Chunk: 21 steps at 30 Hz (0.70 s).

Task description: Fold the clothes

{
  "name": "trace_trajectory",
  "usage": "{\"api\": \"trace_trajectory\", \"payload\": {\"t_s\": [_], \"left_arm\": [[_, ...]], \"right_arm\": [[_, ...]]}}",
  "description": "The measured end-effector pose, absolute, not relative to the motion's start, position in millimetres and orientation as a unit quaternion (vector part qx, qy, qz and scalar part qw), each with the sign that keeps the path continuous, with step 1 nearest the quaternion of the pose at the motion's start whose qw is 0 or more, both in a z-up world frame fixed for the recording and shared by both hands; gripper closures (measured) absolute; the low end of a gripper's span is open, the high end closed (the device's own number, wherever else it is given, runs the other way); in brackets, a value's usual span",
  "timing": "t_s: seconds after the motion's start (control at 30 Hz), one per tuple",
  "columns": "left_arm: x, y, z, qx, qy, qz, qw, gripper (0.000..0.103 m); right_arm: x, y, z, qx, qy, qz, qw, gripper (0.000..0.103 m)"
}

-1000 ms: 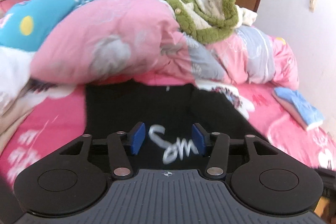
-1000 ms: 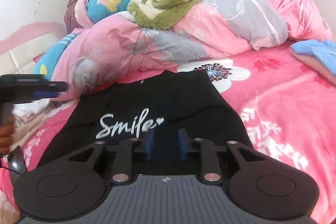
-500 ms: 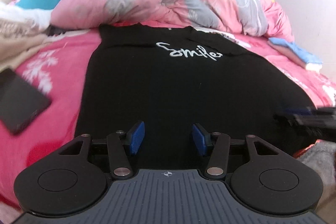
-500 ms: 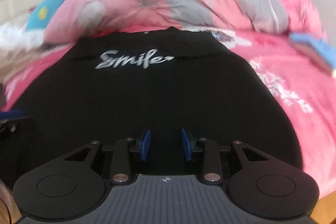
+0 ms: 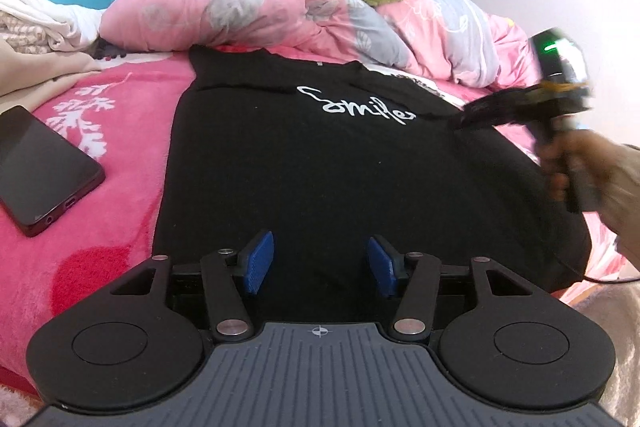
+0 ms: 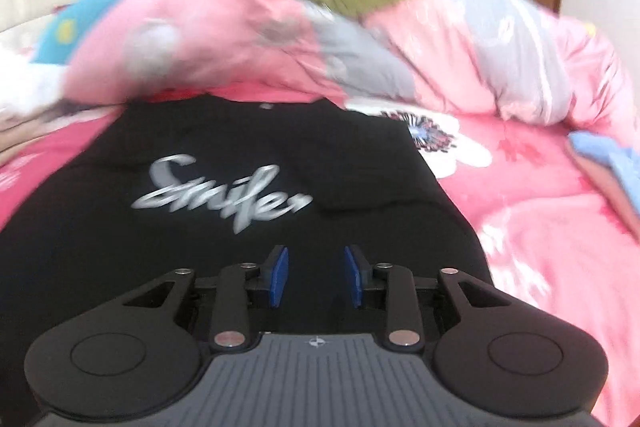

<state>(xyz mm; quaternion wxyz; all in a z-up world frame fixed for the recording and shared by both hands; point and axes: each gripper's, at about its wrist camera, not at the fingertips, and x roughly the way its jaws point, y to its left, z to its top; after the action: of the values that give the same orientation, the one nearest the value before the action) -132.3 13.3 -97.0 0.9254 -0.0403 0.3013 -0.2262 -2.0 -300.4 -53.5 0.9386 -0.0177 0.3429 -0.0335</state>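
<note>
White script "Smile" crosses the black T-shirt (image 5: 340, 163) on the pink bedspread (image 5: 132, 99).

Your left gripper (image 5: 320, 263) over the black T-shirt (image 5: 320, 179)

You hold its blue pads (image 5: 259, 261) apart and widening, nothing between them; the shirt lies flat on the pink bedspread (image 5: 80, 227); a dark phone (image 5: 36, 167) rests at its left; your right gripper (image 5: 476, 113), blurred, reaches over the shirt's right shoulder.

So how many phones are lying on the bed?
1. The dark phone lies on the pink blanket, left of the black T-shirt. Bedding could hide others.
</note>
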Motion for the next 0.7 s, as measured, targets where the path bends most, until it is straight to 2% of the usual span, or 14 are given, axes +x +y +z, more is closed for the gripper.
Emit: {"api": "trace_trajectory", "payload": {"t_s": [0.07, 0.13, 0.27, 0.43, 0.57, 0.7], "left_arm": [[-131.8, 14.6, -97.2, -0.041, 0.301, -0.229, 0.925, 0.050], [-129.7, 17.4, -97.5, -0.048, 0.303, -0.234, 0.923, 0.050], [-124.3, 23.4, -97.9, -0.068, 0.307, -0.243, 0.917, 0.047], [-122.8, 22.8, -97.5, -0.069, 0.309, -0.246, 0.916, 0.044], [-124.4, 15.1, -95.0, -0.054, 0.313, -0.238, 0.918, 0.041], [-125.4, 15.3, -93.3, -0.056, 0.317, -0.231, 0.918, 0.041]], "right_arm": [[16.0, -321.0, -74.4, -0.004, 0.371, -0.046, 0.927, 0.074], [1.7, -341.5, -77.9, 0.012, 0.362, -0.036, 0.932, 0.075], [-64.8, -380.7, -76.7, 0.004, 0.354, -0.074, 0.932, 0.074], [-149.8, -428.8, -62.4, 0.047, 0.350, -0.138, 0.925, 0.072], [-157.3, -394.6, -42.5, 0.044, 0.326, -0.092, 0.940, 0.072], [-146.1, -324.5, -49.3, -0.023, 0.336, 0.015, 0.941, 0.073]]}}
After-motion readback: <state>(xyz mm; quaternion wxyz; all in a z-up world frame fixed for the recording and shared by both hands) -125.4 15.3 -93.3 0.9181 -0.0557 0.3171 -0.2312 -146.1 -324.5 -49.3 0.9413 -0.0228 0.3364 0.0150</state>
